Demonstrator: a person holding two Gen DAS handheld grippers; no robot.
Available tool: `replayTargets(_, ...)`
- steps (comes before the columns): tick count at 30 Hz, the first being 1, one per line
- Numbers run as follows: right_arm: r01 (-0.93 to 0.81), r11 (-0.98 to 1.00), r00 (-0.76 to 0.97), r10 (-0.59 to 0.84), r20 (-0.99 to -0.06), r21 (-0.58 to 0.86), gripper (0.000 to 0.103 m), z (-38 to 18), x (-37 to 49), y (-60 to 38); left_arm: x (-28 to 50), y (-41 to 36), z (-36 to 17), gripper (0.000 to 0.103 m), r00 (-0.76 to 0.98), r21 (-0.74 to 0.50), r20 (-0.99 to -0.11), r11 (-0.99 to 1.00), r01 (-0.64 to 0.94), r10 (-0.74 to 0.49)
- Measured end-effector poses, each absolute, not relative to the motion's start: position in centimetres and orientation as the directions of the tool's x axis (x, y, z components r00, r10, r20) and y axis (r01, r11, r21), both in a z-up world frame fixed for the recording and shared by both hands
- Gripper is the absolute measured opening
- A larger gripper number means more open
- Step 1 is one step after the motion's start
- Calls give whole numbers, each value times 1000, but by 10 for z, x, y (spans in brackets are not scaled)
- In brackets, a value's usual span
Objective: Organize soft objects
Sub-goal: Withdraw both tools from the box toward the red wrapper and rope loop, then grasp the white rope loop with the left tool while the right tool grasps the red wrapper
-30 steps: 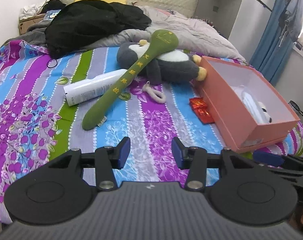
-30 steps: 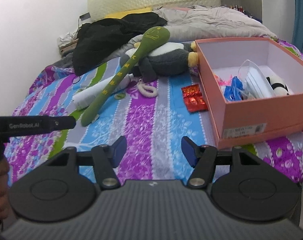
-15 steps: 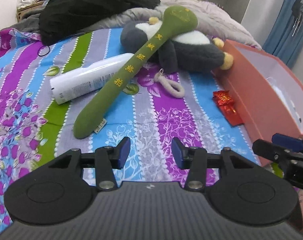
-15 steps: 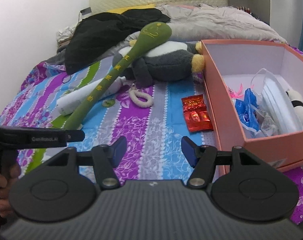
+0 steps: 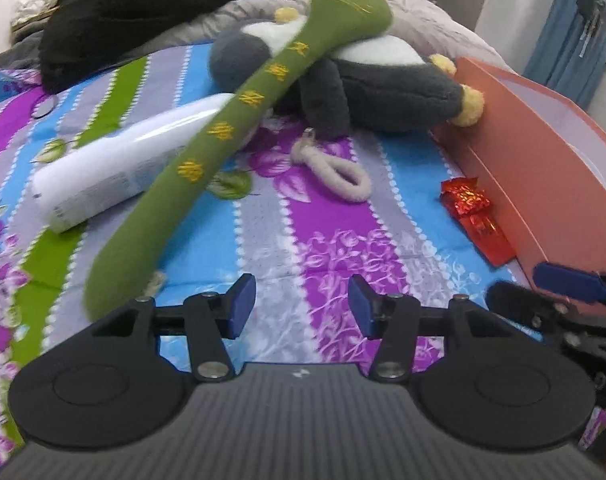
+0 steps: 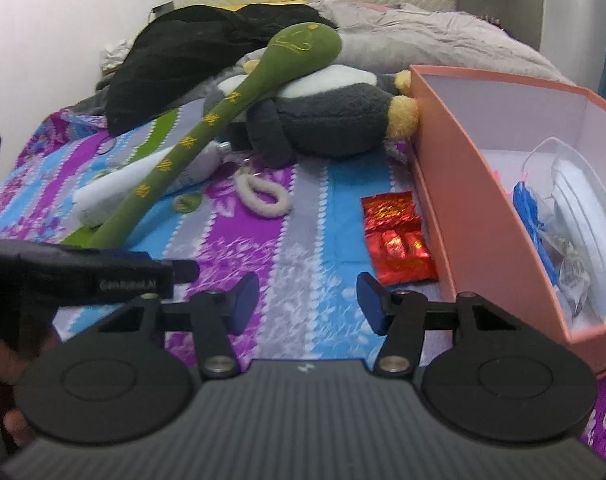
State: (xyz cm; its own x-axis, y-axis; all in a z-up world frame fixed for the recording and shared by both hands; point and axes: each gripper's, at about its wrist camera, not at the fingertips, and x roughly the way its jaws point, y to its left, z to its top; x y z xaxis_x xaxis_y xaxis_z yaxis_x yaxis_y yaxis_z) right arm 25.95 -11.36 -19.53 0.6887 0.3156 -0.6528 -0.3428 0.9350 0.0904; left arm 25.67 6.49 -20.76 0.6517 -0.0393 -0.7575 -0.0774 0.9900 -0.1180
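The left gripper holds nothing; its fingers, about half apart, have just been opening, and the green plush stick lies on the bed ahead to their left. The right gripper's fingers, half apart and empty, have just been closing, with the pink box to their right.

The left gripper bears white lettering on its black side, partly blurred, reading approximately "GenRobot.AI". The green plush stick carries a row of yellow embroidered characters along its shaft; they are not legible.
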Motion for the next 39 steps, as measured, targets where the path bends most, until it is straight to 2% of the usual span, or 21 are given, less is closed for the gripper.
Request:
replayTargets(6,-292,956,713,216,-667,-3,39,-215,285,-105,281,66,-222,57,667,-185,-742,978,-99,-72)
replayTargets(20,-257,912,809,22,-587,-320,39,-246,335,-65,349,83,-233,56,690,-397,-699,905,-156,-188)
replayTargets(24,-253,870,819,-41,-572,-424,40,-259,346,-58,360,87,-239,55,689,-436,-698,878,-195,-194)
replayTargets(27,-248,858,828,-54,-558,-451,41,-263,350,-56,365,91,-242,55,697,-473,-691,849,-235,-193)
replayTargets(30,-239,848,839,-65,-540,-474,34,-265,350,-55,370,94,-244,39,702,-488,-691,827,-279,-171)
replayTargets(33,-241,850,845,-54,-533,-468,26,-262,347,-57,372,98,-246,13,697,-486,-700,820,-303,-157)
replayTargets(39,-268,846,846,-22,-533,-461,25,-254,335,-56,363,101,-244,10,691,-497,-699,820,-286,-183)
